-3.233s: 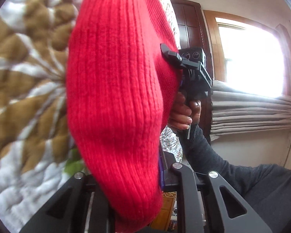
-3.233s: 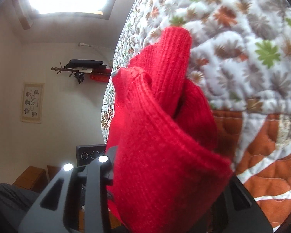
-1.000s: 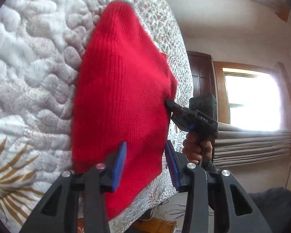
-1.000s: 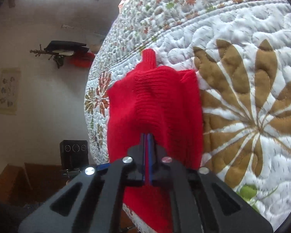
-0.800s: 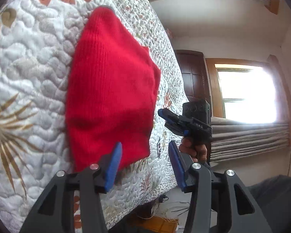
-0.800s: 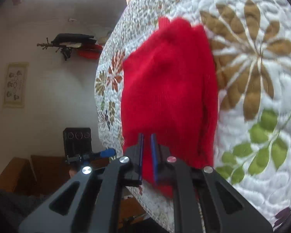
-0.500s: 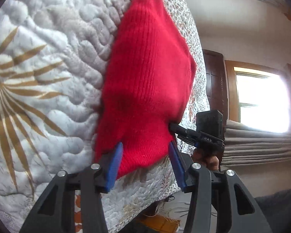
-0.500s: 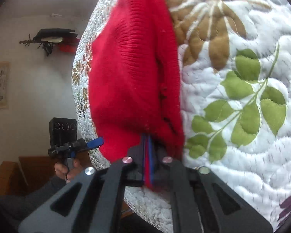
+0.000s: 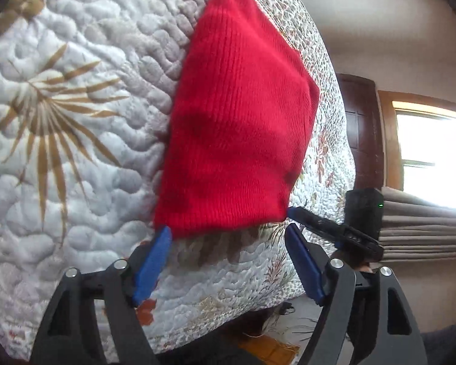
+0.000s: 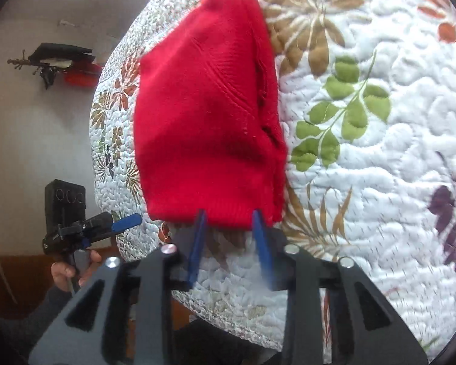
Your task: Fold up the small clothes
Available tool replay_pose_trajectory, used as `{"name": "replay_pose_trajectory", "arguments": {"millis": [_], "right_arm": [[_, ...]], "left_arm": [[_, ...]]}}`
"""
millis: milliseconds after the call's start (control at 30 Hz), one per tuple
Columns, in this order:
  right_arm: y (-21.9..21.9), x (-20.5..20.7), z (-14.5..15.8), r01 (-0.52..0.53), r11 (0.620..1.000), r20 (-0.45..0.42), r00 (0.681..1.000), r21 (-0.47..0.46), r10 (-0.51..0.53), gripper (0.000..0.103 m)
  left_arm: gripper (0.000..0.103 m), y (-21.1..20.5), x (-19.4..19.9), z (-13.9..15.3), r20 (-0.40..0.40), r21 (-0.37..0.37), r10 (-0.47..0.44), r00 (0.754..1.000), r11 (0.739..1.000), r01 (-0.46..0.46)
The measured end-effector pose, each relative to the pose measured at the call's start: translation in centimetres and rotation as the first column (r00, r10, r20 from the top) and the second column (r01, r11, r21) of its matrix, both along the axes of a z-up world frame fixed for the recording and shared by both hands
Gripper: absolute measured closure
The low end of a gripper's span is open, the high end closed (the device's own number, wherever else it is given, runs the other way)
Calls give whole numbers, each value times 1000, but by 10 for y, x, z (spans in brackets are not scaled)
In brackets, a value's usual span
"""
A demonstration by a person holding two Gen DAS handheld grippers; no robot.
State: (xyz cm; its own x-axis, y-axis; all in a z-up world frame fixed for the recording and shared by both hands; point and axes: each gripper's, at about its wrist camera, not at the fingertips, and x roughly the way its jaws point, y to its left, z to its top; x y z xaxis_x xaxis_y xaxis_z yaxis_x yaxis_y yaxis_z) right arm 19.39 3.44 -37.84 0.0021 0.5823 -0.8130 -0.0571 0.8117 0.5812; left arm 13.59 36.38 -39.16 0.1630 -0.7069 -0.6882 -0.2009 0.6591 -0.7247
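Both hand-held grippers, left (image 9: pixel 228 237) and right (image 10: pixel 228 213), gape empty at the folded red knit's (image 9: pixel 237 121) near edge.

The red garment (image 9: pixel 237 121) is matt ribbed knit cloth. It lies on a puckered, stitched quilt (image 9: pixel 85 158). Beside it, both grippers show matt black plastic with blue pads (image 10: pixel 197 243).

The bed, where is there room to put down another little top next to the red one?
Bare quilt lies beside the red sweater, over the tan starburst, and by the green leaves on its other side. The near edge is crowded: both open grippers, left and right, sit there.
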Motion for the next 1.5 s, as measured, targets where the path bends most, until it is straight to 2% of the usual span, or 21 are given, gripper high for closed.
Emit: {"name": "replay_pose_trajectory", "arguments": {"millis": [33,67,100,133,200,267,300,333,400,500,567,667,800,867,1000,1200,1500], "right_arm": [[1,-9,24,3,999,40,999,-54,-1,48],[-2,-17,45,4,994,86,996,-109,6,40],[1,-25,67,3,987,129,992,-159,17,26],[3,-36,90,4,976,171,985,-218,35,17],[6,-53,128,23,936,227,972,-351,61,12],[7,-74,170,44,911,282,956,-411,82,9],[5,-86,189,50,906,310,946,-421,92,8],[4,-98,214,65,901,353,930,-429,102,7],[14,-112,253,83,897,421,899,-434,120,4],[17,-135,309,119,884,517,842,-451,151,3],[9,-145,337,145,885,555,819,-442,143,3],[-10,-155,362,178,904,579,811,-388,88,3],[-21,-169,380,180,891,604,788,-417,123,3],[-25,-176,384,168,895,597,792,-413,127,3],[-23,-188,385,150,893,581,801,-424,142,3],[0,-202,384,162,882,560,818,-441,130,3],[38,-214,382,170,871,540,832,-461,123,3]], "left_arm": [[8,-5,-6,22,13,78,-25,1000,997,24],[4,-10,-14,43,40,154,-52,998,987,45],[4,-17,-23,71,71,232,-84,994,970,65],[4,-22,-32,95,102,296,-106,989,952,71],[4,-33,-50,150,168,445,-129,977,895,42],[4,-41,-68,199,239,565,-117,964,824,-40],[4,-46,-78,224,282,595,-108,953,799,-85],[4,-49,-87,249,327,604,-89,941,786,-135],[4,-56,-107,291,381,600,-40,924,771,-215],[4,-66,-133,336,428,584,28,903,754,-300],[4,-77,-147,357,419,585,43,907,751,-306],[4,-96,-162,374,396,593,27,918,755,-278],[4,-119,-178,392,389,601,39,920,747,-286],[4,-127,-183,396,385,611,47,922,736,-293],[4,-136,-192,394,373,615,32,927,740,-273],[4,-122,-197,383,350,608,-4,937,761,-224],[4,-90,-203,388,381,608,-47,923,765,-212]]}}
